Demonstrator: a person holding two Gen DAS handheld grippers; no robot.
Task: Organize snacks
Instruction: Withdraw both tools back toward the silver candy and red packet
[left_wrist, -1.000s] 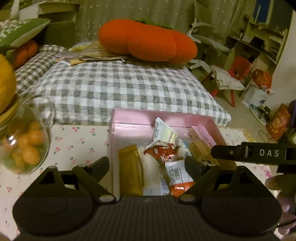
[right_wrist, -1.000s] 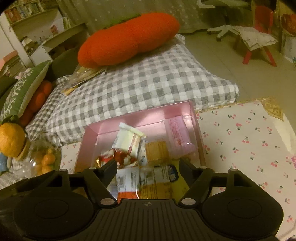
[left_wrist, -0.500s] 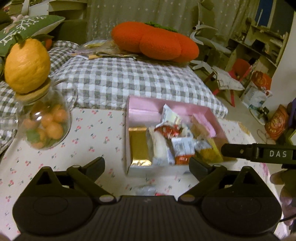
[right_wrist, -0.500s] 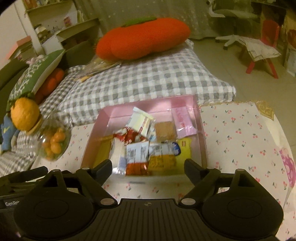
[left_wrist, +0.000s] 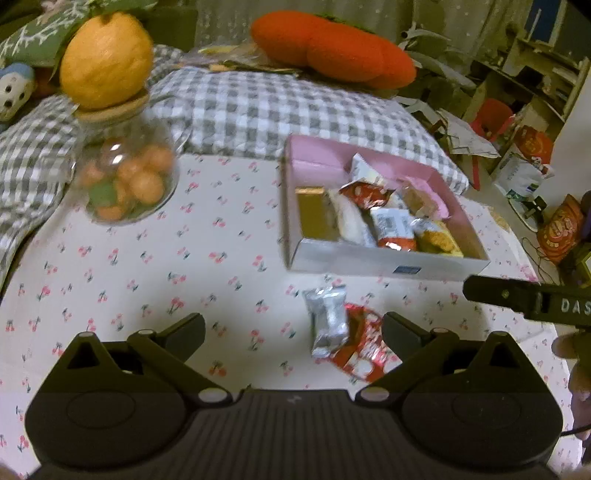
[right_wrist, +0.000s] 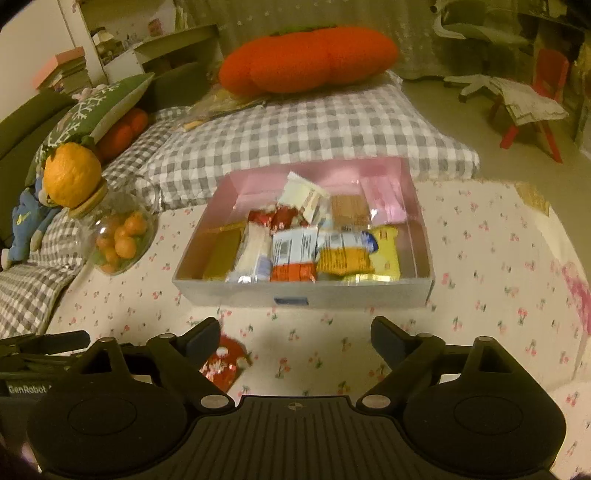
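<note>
A pink box (left_wrist: 373, 264) (right_wrist: 303, 293) on the cherry-print tablecloth holds several snack packets. In front of it lie a silver packet (left_wrist: 328, 321) and a red packet (left_wrist: 364, 352) (right_wrist: 221, 363) on the cloth. My left gripper (left_wrist: 293, 330) hovers above the cloth, its jaws opening wide; the silver and red packets lie below the gap, untouched. My right gripper (right_wrist: 293, 334) hangs before the box front with its jaws opening and nothing between them. The red packet peeks out by its left finger (right_wrist: 201, 338). A finger of the right gripper shows at the right edge of the left wrist view.
A glass jar (left_wrist: 122, 177) (right_wrist: 118, 232) of small oranges with an orange-shaped lid stands at the table's left. A checked cushion (left_wrist: 280, 103) and an orange pumpkin pillow (right_wrist: 306, 59) lie behind the box. A red chair (right_wrist: 543, 99) stands on the floor.
Both grippers drew back from over the pink box toward the table's near side and opened wider. The silver and red packets came into view in front of the box.
</note>
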